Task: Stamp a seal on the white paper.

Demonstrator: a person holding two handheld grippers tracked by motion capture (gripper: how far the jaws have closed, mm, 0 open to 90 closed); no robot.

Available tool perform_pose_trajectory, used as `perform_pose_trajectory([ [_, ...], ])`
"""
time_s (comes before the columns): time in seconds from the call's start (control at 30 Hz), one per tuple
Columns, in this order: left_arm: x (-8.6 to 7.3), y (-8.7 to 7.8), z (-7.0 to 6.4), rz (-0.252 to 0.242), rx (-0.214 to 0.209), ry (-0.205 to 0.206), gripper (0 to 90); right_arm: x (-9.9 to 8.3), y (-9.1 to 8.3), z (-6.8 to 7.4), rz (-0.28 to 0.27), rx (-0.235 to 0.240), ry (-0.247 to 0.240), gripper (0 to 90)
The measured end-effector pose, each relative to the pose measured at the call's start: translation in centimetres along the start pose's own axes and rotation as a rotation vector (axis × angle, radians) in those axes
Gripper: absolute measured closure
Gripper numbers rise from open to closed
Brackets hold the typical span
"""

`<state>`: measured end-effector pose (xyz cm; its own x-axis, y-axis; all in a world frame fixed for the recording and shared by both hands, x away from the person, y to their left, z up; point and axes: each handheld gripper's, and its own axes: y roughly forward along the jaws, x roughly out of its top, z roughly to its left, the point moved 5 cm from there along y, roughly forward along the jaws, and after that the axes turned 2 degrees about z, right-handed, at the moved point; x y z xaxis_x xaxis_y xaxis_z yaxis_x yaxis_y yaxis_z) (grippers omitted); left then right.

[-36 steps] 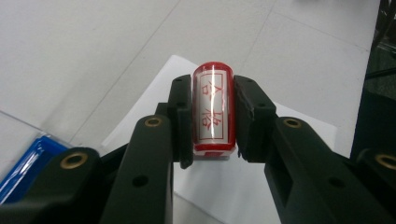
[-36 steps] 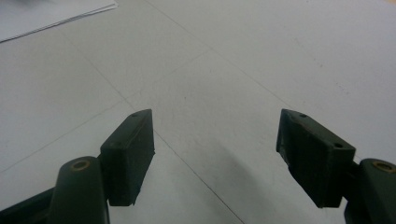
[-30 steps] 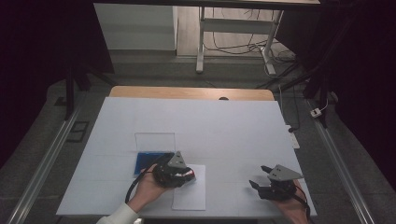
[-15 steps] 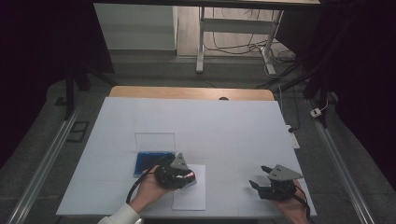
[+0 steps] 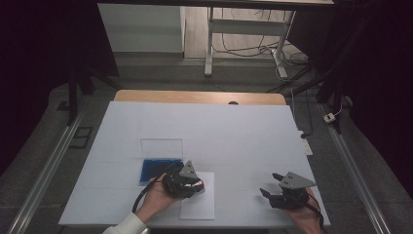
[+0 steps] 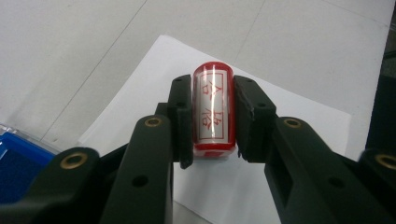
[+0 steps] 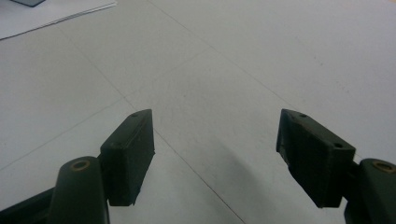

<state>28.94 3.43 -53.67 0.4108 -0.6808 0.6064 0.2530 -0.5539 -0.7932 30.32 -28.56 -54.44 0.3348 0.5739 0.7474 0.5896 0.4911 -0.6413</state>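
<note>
Clamping a red-and-white stamp (image 6: pixel 213 112) between its closed jaws, the left gripper (image 5: pixel 186 181) hangs over the sheet of paper (image 5: pixel 198 204) near the table's front edge, the blue ink pad (image 5: pixel 155 170) just to its left. Stamping looks to be the step in hand; next calls for pressing straight down. At the near right, the right gripper (image 5: pixel 282 194) rests with jaws spread, empty.

I see the red cylindrical stamp with a clear shell and red characters (image 6: pixel 213 109) upright over the white paper sheet (image 6: pixel 299 121), just right of the blue ink pad (image 5: pixel 159 169).
</note>
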Motion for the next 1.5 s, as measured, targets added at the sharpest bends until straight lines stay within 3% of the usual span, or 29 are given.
perform_pose_trajectory([
  [1.13, 0.03, 0.52, -0.09, 0.039, 0.002, -0.019, 70.6, 0.08, 0.1, 0.1, 0.004, -0.003, -0.006, 27.4],
  [1.5, -0.01, 0.61, -0.15, 0.044, 0.008, -0.005, 70.9, 0.13, 0.04, 0.04, 0.004, -0.012, -0.009, 27.4],
])
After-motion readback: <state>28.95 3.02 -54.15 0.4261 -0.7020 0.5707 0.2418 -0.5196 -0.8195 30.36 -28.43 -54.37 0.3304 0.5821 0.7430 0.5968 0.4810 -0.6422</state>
